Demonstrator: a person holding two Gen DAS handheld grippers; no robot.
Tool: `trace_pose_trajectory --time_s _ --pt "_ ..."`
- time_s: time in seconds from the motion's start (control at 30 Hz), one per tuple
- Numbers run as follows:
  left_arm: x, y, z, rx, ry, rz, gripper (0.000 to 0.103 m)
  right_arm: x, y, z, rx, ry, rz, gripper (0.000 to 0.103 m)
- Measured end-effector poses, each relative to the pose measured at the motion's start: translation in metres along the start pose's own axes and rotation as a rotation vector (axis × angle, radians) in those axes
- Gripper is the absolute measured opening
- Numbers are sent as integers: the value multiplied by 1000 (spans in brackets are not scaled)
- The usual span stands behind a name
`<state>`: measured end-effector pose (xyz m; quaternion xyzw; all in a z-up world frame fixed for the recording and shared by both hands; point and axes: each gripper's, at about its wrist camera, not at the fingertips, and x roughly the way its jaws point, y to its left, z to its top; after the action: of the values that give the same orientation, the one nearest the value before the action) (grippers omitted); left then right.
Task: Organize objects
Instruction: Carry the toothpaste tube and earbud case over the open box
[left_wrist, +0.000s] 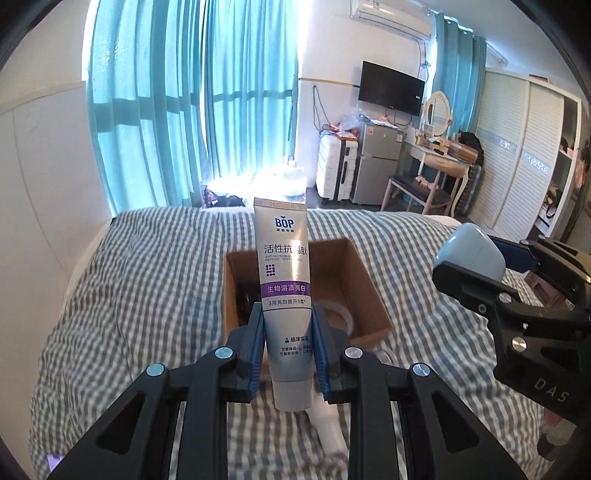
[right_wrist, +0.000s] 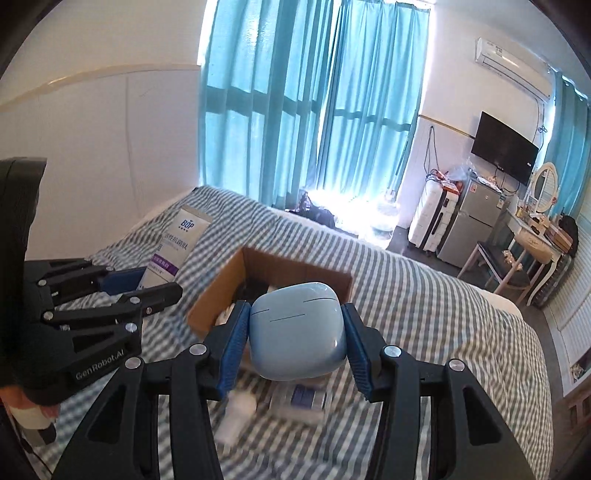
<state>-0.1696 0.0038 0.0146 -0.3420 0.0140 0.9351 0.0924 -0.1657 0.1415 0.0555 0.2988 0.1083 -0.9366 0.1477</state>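
My left gripper (left_wrist: 288, 332) is shut on a silver and purple BOP toothpaste tube (left_wrist: 283, 266), held upright above the bed, just in front of an open cardboard box (left_wrist: 369, 295). My right gripper (right_wrist: 295, 332) is shut on a light blue earbuds case (right_wrist: 297, 332), held over the near edge of the same box (right_wrist: 218, 295). In the left wrist view the right gripper (left_wrist: 476, 266) with the case (left_wrist: 472, 247) is at the right. In the right wrist view the left gripper (right_wrist: 144, 284) with the tube (right_wrist: 177, 247) is at the left. The box holds dark items and a roll of tape (left_wrist: 340, 314).
The box sits on a bed with a grey-and-white checked cover (left_wrist: 147, 277). A white tube (left_wrist: 328, 424) lies on the bed under the left gripper. A small blue-and-white box (right_wrist: 303, 398) and a white object (right_wrist: 240, 410) lie under the right gripper. A wall is at the left.
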Motion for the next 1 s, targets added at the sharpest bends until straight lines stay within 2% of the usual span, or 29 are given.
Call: trace_pose_trajectory --time_s 0.17,0.3,0.4,0.6,0.77,0.93,1.0 --pt "36 7 25 7 4 -1 24 50 -13 26 28 16 4 49" --pt "80 15 26 1 50 0 24 102 -25 30 66 64 18 49" --pt "116 18 17 5 101 -8 24 151 -33 24 85 124 25 49" --pt "177 23 -4 7 196 -35 24 216 -45 -4 117 205 29 49" --pt "202 27 -15 -10 218 -75 24 237 -54 -19 150 218 50 49" --pt "202 22 -20 -2 225 -84 24 233 -54 -25 134 217 56 49" --pt "198 20 -21 -3 226 -77 26 226 -51 -23 135 199 57 53"
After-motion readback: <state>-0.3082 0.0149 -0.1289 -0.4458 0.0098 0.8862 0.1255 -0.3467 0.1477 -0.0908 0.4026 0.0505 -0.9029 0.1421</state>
